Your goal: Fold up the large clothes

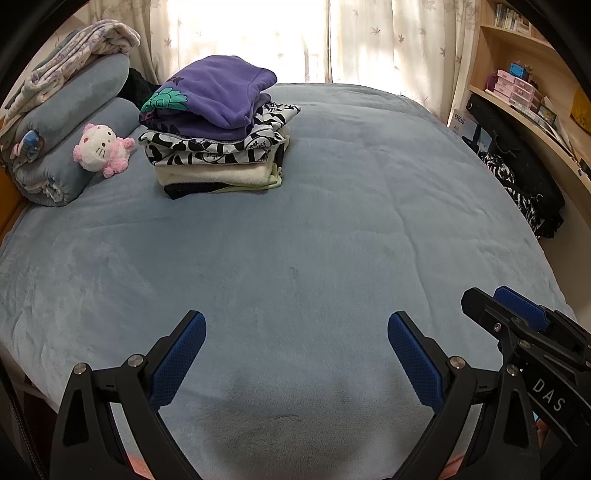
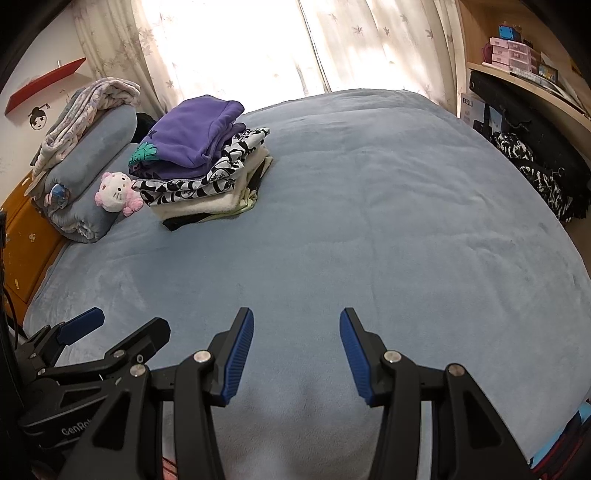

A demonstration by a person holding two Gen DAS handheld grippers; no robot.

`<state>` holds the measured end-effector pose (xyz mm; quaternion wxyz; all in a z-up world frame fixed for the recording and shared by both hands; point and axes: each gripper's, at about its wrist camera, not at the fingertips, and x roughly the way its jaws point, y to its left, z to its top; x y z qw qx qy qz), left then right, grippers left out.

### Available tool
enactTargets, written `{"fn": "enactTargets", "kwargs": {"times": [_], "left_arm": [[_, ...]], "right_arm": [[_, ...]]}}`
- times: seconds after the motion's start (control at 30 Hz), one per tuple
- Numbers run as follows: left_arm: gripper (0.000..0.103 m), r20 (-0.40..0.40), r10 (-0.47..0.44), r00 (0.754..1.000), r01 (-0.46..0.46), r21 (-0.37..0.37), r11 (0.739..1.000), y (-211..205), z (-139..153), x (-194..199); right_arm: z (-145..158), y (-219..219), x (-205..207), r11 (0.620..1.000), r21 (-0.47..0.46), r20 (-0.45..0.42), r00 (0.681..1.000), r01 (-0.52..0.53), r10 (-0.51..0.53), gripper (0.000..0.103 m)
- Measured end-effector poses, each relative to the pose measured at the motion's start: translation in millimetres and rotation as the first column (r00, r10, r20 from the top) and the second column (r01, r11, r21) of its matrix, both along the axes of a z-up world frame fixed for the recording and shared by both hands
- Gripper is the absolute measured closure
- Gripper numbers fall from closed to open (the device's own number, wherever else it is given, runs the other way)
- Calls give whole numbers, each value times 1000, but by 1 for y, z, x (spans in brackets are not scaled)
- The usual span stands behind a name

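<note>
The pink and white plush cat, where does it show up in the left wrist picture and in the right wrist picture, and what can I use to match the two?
Left wrist view: the plush cat sits at the left, against the rolled grey-blue blanket.
Right wrist view: the plush cat is again at the left, slightly lower in the picture, beside the same blanket.
Shared landmark: the stack of folded clothes topped in purple, just right of the cat.

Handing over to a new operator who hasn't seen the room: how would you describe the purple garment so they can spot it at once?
Start at the blue-grey bed under the curtained window. Toward its far left, beside the pink-and-white plush cat, stands a stack of folded clothes. The purple garment is its top layer, solid purple fleece with a teal patch at one edge, above a black-and-white print.
</note>
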<state>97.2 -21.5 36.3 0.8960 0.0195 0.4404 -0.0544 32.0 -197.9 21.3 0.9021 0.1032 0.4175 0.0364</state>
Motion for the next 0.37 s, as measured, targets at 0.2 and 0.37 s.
{"fn": "enactTargets", "kwargs": {"times": [0.2, 0.37], "left_arm": [[5, -4, 1, 1000, -1, 2, 1000, -1, -1, 1], [5, -15, 1, 1000, -1, 2, 1000, 1, -4, 2]], "right_arm": [[-2, 1, 1, 1000, 0, -4, 1000, 1, -1, 54], [-5, 3, 3, 1000, 0, -13, 1000, 2, -2, 54]]}}
